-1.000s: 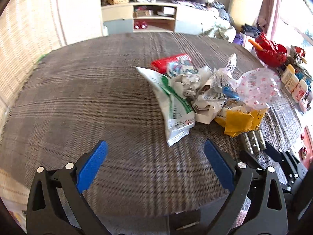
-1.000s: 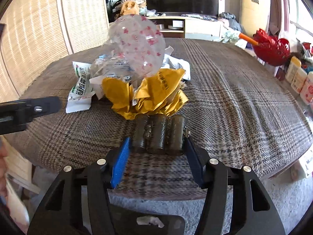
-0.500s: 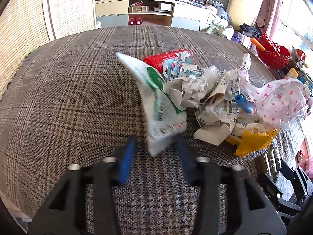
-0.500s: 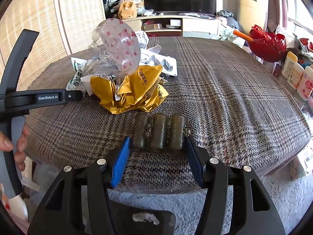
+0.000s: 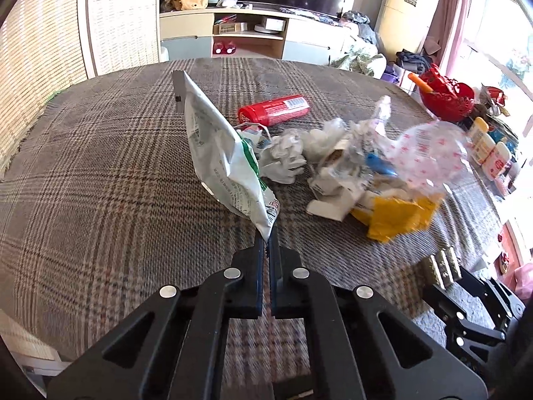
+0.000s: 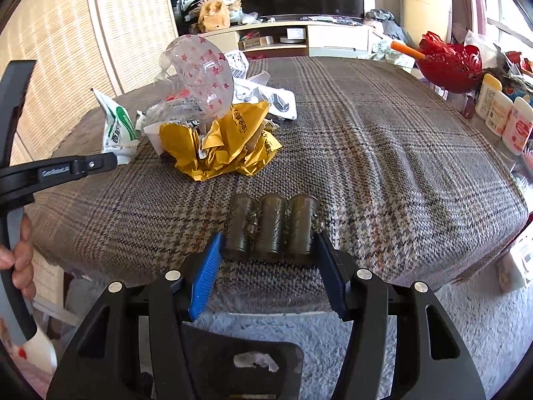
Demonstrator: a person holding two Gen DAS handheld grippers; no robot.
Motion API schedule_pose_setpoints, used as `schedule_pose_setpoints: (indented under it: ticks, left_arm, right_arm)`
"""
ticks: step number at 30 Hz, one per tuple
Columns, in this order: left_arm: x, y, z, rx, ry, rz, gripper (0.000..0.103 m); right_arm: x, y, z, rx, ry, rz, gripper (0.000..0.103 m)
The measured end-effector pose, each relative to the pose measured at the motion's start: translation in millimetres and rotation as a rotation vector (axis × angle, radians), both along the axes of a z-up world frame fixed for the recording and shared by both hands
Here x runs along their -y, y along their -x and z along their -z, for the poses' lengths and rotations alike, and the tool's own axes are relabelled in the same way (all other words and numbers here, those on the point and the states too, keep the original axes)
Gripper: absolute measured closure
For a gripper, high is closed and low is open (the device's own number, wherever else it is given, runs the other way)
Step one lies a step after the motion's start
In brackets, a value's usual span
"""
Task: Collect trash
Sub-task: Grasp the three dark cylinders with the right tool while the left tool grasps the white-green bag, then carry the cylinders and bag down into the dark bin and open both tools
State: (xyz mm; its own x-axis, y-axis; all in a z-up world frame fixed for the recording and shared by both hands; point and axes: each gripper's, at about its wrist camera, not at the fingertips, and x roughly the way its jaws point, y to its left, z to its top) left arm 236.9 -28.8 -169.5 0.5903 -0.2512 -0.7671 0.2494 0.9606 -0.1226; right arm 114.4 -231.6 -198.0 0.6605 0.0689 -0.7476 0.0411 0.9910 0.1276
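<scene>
My left gripper (image 5: 266, 233) is shut on the near corner of a white and green plastic bag (image 5: 223, 153), which stands tilted up off the plaid table (image 5: 100, 173). Right of it lies a trash pile: crumpled white paper (image 5: 283, 160), a clear star-printed bag (image 5: 429, 153), yellow wrappers (image 5: 396, 216) and a red tube (image 5: 273, 110). My right gripper (image 6: 269, 253) is shut on a brown plastic pack of three cylinders (image 6: 271, 226) at the table's near edge. The yellow wrappers (image 6: 226, 146) and the star bag (image 6: 203, 73) lie beyond it to the left.
A red basket (image 6: 449, 63) and several white bottles (image 6: 499, 110) stand at the right of the table. A TV stand with shelves (image 5: 246, 36) is behind. A woven screen (image 6: 60, 50) is on the left. Grey carpet (image 6: 333, 326) lies below the table edge.
My left gripper moved forward and closed on the corner of the white and green bag, lifting it. My right gripper stayed shut on the three-cylinder pack, barely moving.
</scene>
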Motion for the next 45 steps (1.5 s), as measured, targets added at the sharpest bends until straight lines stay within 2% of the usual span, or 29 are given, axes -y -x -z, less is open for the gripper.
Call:
schedule_pose_setpoints:
  ticks: [12, 18, 24, 31, 45]
  left_arm:
    - [0.6, 92.5, -23.2, 0.036, 0.024, 0.039, 0.102]
    - [2.7, 141.7, -21.1, 0.033, 0.016, 0.06, 0.102]
    - [1.6, 182.7, 4.7, -0.029, 0.007, 0.068, 0.102]
    - [8.1, 209.5, 41.8, -0.105, 0.001, 0.098, 0.102]
    - [23.6, 223.1, 101.3, -0.243, -0.022, 0.162, 0.102]
  right_arm:
    - [8.4, 48.2, -12.4, -0.015, -0.031, 0.005, 0.046]
    - [3.1, 80.9, -17.5, -0.013, -0.03, -0.014, 0.046]
    - [0.9, 107.1, -11.9, -0.037, -0.037, -0.027, 0.046]
    - [-4.5, 124.4, 8.6, -0.096, -0.044, -0.045, 0.046]
    - [-12.2, 127.2, 62.7, -0.227, -0.086, -0.044, 0.046]
